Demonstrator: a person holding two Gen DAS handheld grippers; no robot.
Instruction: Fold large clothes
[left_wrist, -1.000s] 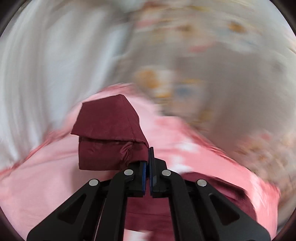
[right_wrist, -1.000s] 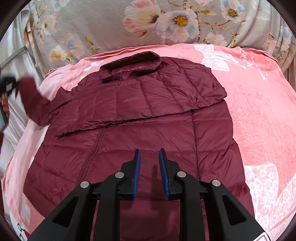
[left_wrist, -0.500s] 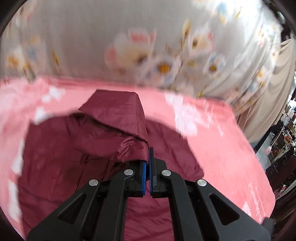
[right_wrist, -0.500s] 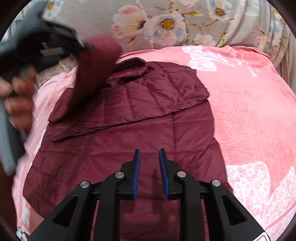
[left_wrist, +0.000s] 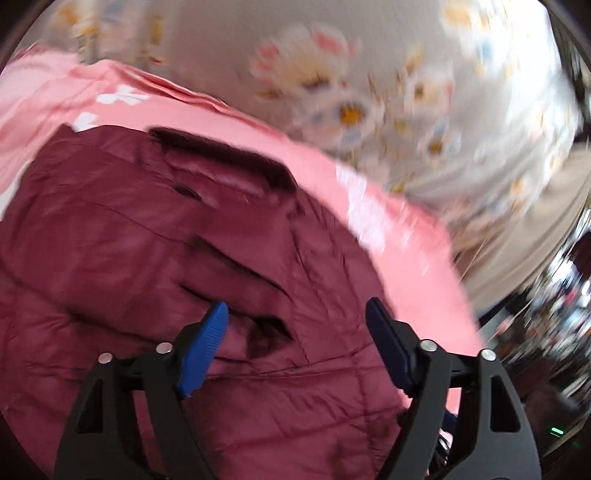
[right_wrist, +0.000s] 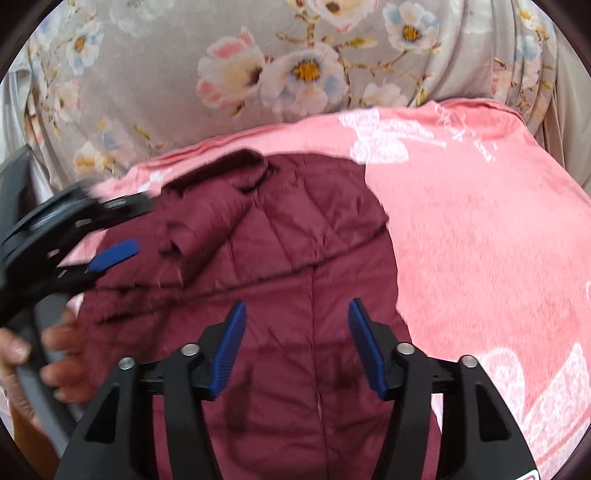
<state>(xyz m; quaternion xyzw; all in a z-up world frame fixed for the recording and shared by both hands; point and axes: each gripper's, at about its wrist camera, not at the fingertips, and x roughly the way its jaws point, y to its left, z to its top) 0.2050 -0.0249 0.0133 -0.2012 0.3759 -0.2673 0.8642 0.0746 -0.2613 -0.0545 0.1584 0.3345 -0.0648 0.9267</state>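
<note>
I see 1 grey floral curtain (right_wrist: 258, 74) behind 1 pink plush blanket (right_wrist: 480, 240). On that blanket lies 1 maroon quilted puffer jacket (right_wrist: 295, 258), collar toward the curtain, 1 sleeve (right_wrist: 199, 229) folded across its chest. My 2 grippers hover over it. The left gripper (left_wrist: 295, 325) has just been opening, its jaws wide with nothing between them. The right gripper (right_wrist: 293, 317) has also just been opening, jaws apart and empty above the jacket's centre seam. 1 hand (right_wrist: 62, 369) grips the left tool's handle.
</note>
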